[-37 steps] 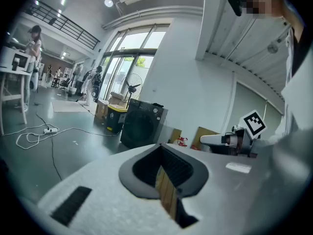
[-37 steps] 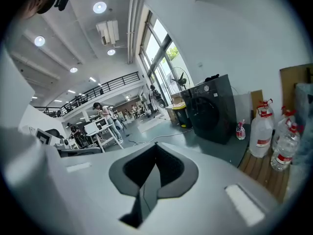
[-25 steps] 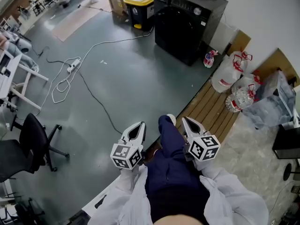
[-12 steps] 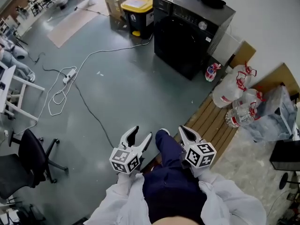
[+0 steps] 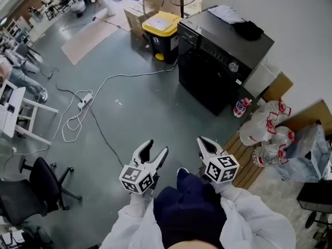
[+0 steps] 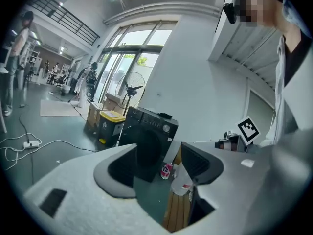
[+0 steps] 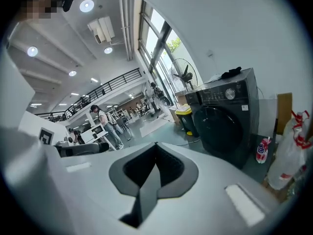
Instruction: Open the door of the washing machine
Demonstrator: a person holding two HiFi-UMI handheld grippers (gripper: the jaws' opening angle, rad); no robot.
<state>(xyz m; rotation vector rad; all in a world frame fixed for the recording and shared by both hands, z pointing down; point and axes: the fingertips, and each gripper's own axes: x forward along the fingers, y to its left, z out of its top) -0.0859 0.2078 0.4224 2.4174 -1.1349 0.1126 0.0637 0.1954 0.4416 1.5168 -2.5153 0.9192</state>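
Toward the upper right of the head view the washing machine [image 5: 220,61] now sits lower and larger than it did a second ago, so we have been walking up to it. Its round door [image 5: 203,82] faces the open floor and is not yet opened. We are well apart from it, so the approach is unfinished.

At the lower centre the left gripper [image 5: 155,146] was pinched together a second ago. Its jaws have just been opening and now stand wide apart with nothing between them. In the left gripper view only the distant machine [image 6: 146,138] shows through the gap. The right gripper [image 5: 201,141] has its jaws pressed together and holds nothing, as the right gripper view [image 7: 155,166] confirms. We judge the spread left gripper is the one readied for the door.

Between us and the machine the floor [image 5: 150,113] lies bare, giving a straight path. A cable [image 5: 111,79] trails across the left half, away from that line. A yellow bin [image 5: 162,27] stands just beside the machine on its upper-left side. Bottles and bags [image 5: 264,126] crowd its lower right. A slatted wooden board [image 5: 243,162] edges in near our feet at the lower right. An office chair [image 5: 33,193] waits at the lower left.
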